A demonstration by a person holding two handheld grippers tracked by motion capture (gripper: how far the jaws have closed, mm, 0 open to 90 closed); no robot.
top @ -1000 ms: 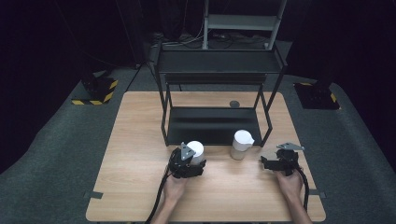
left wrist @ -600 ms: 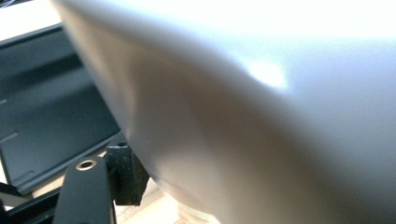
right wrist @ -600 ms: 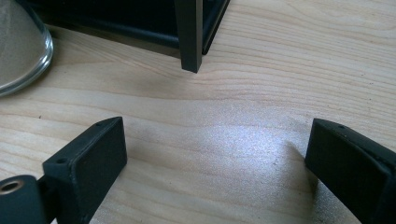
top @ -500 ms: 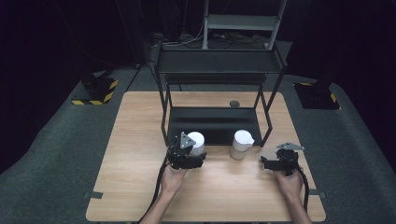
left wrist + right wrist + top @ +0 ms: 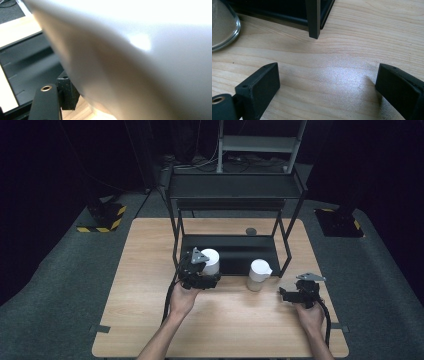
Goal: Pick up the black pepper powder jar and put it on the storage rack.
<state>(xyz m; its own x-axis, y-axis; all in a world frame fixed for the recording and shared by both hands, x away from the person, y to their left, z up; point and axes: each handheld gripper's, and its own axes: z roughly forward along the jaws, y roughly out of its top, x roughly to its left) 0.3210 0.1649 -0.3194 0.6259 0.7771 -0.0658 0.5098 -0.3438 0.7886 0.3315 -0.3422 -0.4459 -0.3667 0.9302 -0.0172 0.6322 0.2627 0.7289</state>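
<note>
The wooden table [image 5: 150, 285] carries a black metal rack [image 5: 235, 195] standing toward twelve o'clock, its low shelf [image 5: 240, 252] open toward the person. In front of that shelf, at about five o'clock from its middle, a white jug [image 5: 258, 275] stands upright on the wood, apart from both grippers.

The left gripper [image 5: 204, 279] is clenched on a white cup [image 5: 210, 261], which it holds upright at the shelf's front left corner, roughly at seven o'clock from the shelf's middle. In the left gripper view the cup's pale wall [image 5: 140, 62] sits right up against the lens, with the dark shelf behind it at nine o'clock. Whether the cup is clear of the table or the shelf edge cannot be told.

The right gripper [image 5: 292, 295] rests low on the table at about four o'clock from the jug, jaws spread wide with nothing between them; its own view shows bare wood, a rack leg [image 5: 313, 18] at twelve o'clock and the jug's base [image 5: 222, 25] at ten o'clock.

The cup's long axis runs vertical, and the shelf lies straight ahead at twelve o'clock, so the likely next move is forward onto it. The left hand is the one placed to do that.
</note>
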